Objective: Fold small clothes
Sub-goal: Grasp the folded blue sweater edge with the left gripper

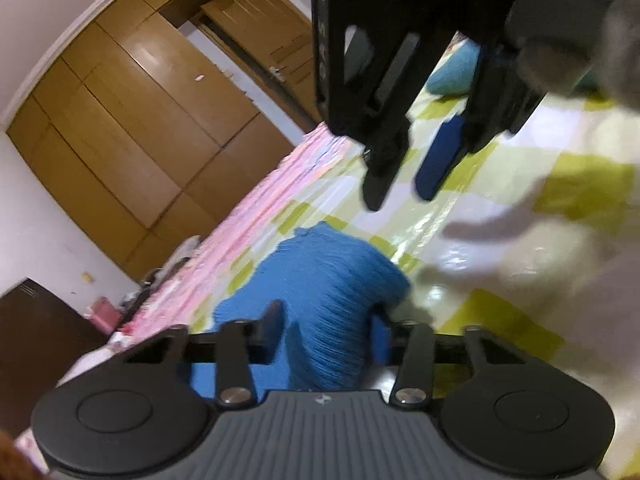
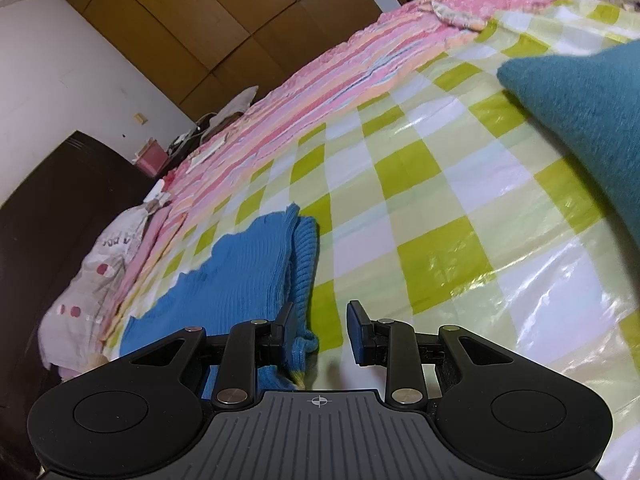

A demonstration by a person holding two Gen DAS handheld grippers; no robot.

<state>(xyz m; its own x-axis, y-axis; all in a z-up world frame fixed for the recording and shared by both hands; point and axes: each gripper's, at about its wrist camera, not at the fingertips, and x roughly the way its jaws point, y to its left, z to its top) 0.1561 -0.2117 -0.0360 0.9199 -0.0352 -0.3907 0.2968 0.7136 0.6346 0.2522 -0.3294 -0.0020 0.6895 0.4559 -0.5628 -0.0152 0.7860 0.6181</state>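
Mid-fold: left gripper (image 1: 326, 330) jaws pinch the blue knit sweater (image 2: 244, 276) on the checkered sheet (image 2: 400, 184); right gripper (image 2: 322, 330) jaws open, empty. Next: grasp the free edge.

Both fisheye views bend the room strongly at the edges, with black corners. The left wrist view is motion-blurred, and the checked plastic sheet (image 1: 500, 240) throws white glare and carries soft shadows. The right wrist view is sharper and evenly bright.
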